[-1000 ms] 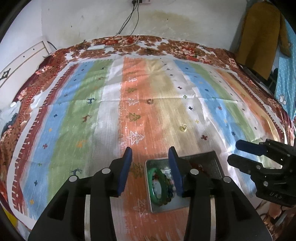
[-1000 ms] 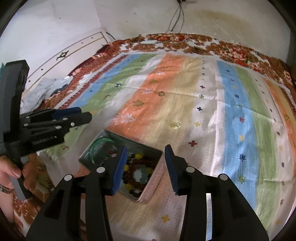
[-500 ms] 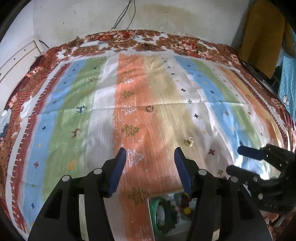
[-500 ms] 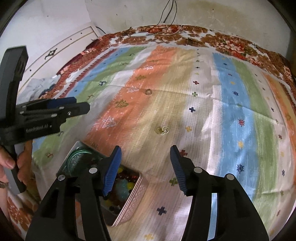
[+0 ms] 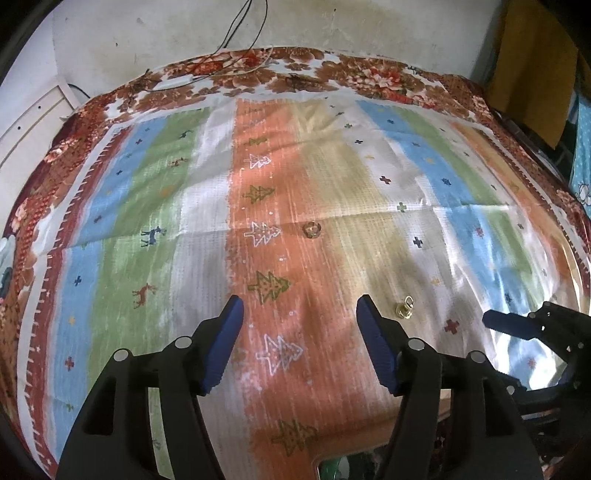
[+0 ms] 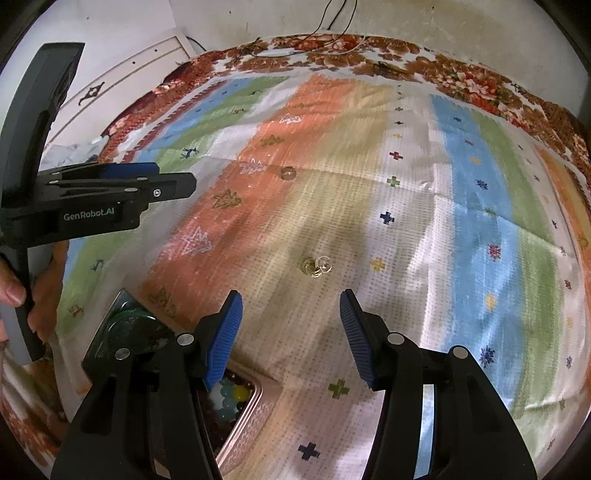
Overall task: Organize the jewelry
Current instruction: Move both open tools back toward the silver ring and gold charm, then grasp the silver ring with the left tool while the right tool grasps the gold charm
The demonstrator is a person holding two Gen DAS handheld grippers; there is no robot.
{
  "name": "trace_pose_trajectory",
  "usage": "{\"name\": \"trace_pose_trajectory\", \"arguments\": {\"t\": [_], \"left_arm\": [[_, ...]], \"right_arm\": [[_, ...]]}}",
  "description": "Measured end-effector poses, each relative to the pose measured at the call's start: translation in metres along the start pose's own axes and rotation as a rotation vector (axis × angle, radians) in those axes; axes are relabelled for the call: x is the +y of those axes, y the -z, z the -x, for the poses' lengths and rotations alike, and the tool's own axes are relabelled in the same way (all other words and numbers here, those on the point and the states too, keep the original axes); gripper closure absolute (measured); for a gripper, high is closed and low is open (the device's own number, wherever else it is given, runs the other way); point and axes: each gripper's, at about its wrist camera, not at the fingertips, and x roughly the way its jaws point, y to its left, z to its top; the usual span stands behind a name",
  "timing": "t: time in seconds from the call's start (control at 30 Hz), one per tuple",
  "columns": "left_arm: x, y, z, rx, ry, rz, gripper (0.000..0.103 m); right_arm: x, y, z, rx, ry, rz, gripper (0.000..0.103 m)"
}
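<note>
A small gold earring piece (image 5: 403,309) (image 6: 316,266) lies on the striped bedcover, just ahead of my right gripper (image 6: 291,318), which is open and empty. A ring (image 5: 312,229) (image 6: 287,172) lies farther back on the orange stripe. My left gripper (image 5: 300,325) is open and empty above the orange stripe. The metal jewelry box (image 6: 240,398) with beads and a green bangle (image 6: 129,321) sits under my right gripper's left finger; only its edge (image 5: 332,469) shows in the left wrist view.
The bedcover (image 5: 207,206) spreads over a bed against a stained wall, with cables (image 5: 236,29) at the back. A yellow garment (image 5: 532,66) hangs at the right. A white headboard (image 6: 122,85) stands at the left.
Both grippers have moved forward over the bedcover and opened wider. The jewelry box has slid toward the bottom of both views. The gold earring piece is now closer to the right gripper.
</note>
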Motion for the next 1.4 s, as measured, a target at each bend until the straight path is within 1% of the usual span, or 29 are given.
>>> {"name": "trace_pose_trajectory", "arguments": {"t": [0.23,0.33,0.53,1.23,1.4], "left_arm": [[0.002,-0.010,-0.016,0.025,0.017,0.002,0.035],[0.006,-0.016,-0.027,0.042,0.034,0.022,0.035],[0.016,-0.029,-0.051,0.090,0.096,0.075,0.035],[0.008,-0.058,-0.111,0.153,0.113,0.048,0.035],[0.007,-0.062,-0.124,0.170,0.107,0.034,0.035]], "right_arm": [[-0.005,-0.007,-0.014,0.033,-0.017,-0.015,0.048],[-0.008,-0.009,-0.021,0.051,-0.024,-0.026,0.048],[-0.017,-0.015,-0.036,0.084,-0.039,-0.057,0.048],[-0.022,-0.033,-0.072,0.147,-0.045,-0.055,0.048],[-0.022,-0.037,-0.082,0.163,-0.043,-0.050,0.048]]}}
